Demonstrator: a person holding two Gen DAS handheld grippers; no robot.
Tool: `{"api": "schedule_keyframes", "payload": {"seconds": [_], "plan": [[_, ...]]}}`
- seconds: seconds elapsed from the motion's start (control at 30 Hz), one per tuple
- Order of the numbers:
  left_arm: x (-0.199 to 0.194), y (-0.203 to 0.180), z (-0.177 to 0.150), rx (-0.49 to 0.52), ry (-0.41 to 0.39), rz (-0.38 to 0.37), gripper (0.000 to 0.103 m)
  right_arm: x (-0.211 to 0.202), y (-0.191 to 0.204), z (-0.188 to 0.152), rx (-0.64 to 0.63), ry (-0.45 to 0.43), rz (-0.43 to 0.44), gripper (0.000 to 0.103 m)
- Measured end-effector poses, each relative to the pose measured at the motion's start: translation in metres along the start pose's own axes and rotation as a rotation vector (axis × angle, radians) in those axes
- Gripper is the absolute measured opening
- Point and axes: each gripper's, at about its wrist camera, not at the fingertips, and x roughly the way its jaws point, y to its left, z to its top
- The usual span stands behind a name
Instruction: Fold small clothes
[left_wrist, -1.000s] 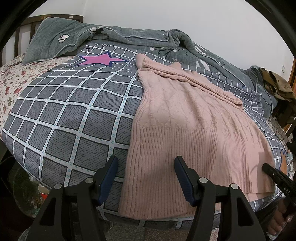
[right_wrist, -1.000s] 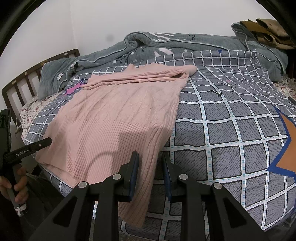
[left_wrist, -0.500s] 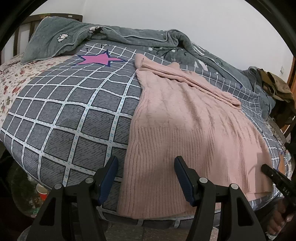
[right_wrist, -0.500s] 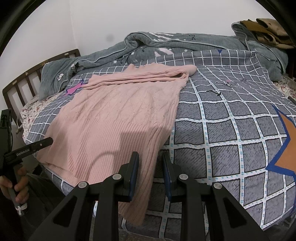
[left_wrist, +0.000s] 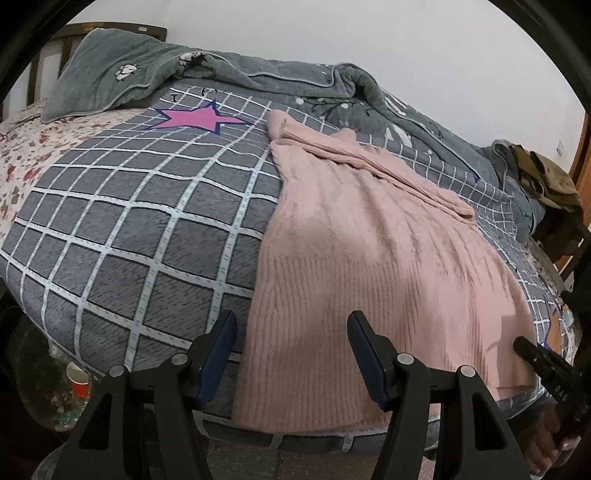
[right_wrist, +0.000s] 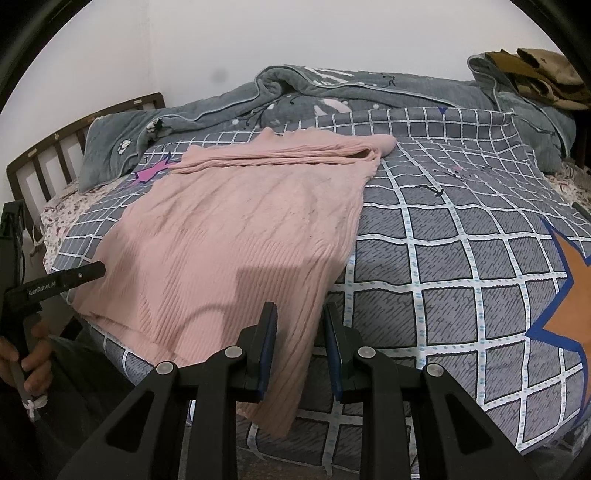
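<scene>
I see a grey checked quilt (left_wrist: 122, 236) spread over the bed, with a pink star (left_wrist: 195, 117) printed near its far end. Beyond that star a rumpled grey blanket (left_wrist: 229, 77) lies against the wooden headboard (right_wrist: 55, 155). A red paper cup (left_wrist: 78, 382) stands on the floor below the quilt's near edge.

Even, dim-ish indoor light w/ soft shadows on pink sweater (right_wrist: 240, 236), sharp focus, heavy fisheye warp + dark corners.
</scene>
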Motion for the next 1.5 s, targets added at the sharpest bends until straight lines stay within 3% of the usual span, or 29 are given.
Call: {"api": "schedule_keyframes", "payload": {"seconds": [0.47,0.67,0.83,1.0,1.17,1.3,1.5], "plan": [[0.003,0.006,0.0,-0.033,0.047,-0.077,0.054,0.0,0.0,-0.003,0.01,0.013,0.003,0.025],[0.004,0.014,0.001,-0.091,0.051,-0.119,0.052,-0.001,-0.003,-0.003,0.017,0.018,0.003,0.025],[0.004,0.022,0.001,-0.132,0.054,-0.114,0.035,0.0,-0.005,-0.004,0.022,0.023,0.013,0.025],[0.003,0.027,0.001,-0.158,0.062,-0.144,0.035,0.003,-0.004,-0.004,0.024,0.035,0.019,0.025],[0.004,0.023,0.001,-0.137,0.052,-0.115,0.034,0.005,0.0,-0.005,0.011,0.046,0.024,0.025],[0.006,0.022,0.0,-0.133,0.062,-0.098,0.015,0.004,-0.001,-0.01,0.03,0.053,0.038,0.025],[0.007,0.032,-0.001,-0.198,0.078,-0.135,0.014,0.007,-0.003,-0.013,0.048,0.067,0.048,0.025]]}}
